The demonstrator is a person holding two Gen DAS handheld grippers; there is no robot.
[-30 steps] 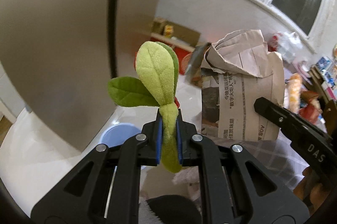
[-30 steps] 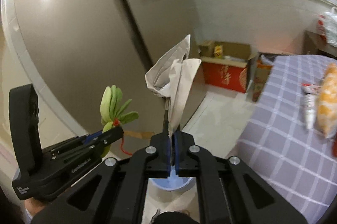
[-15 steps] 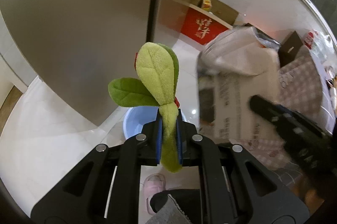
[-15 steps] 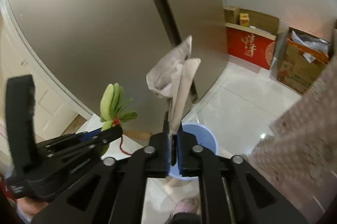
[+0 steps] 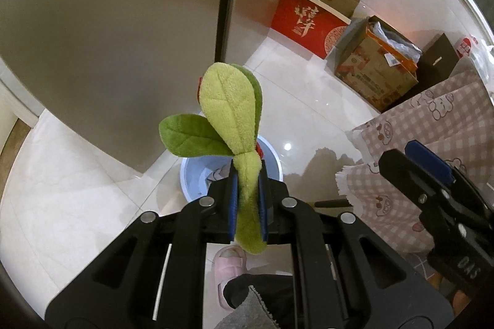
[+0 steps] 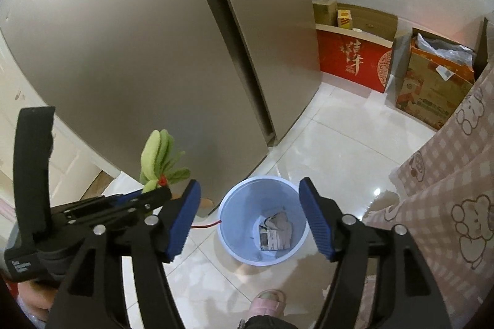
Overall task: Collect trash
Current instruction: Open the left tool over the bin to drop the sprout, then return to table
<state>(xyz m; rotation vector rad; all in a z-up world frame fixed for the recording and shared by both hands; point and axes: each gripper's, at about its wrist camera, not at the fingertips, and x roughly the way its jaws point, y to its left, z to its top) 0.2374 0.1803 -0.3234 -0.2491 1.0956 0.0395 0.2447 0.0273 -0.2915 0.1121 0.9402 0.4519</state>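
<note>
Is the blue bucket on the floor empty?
No, a crumpled newspaper lies at the bottom of the blue bucket, seen from the right wrist camera.

black plastic tool (image 6: 248,216), blue ribbed pads (image 6: 182,224), silver screws, pink slipper (image 6: 268,302)

Crumpled newspaper (image 6: 274,231) lies, apparently flat, inside the blue bin (image 6: 228,242).

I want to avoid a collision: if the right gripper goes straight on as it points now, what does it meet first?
Probably the blue bin: it lies between the open fingers of the right gripper, newspaper inside. Nothing shows in between, though depth is unclear.
</note>
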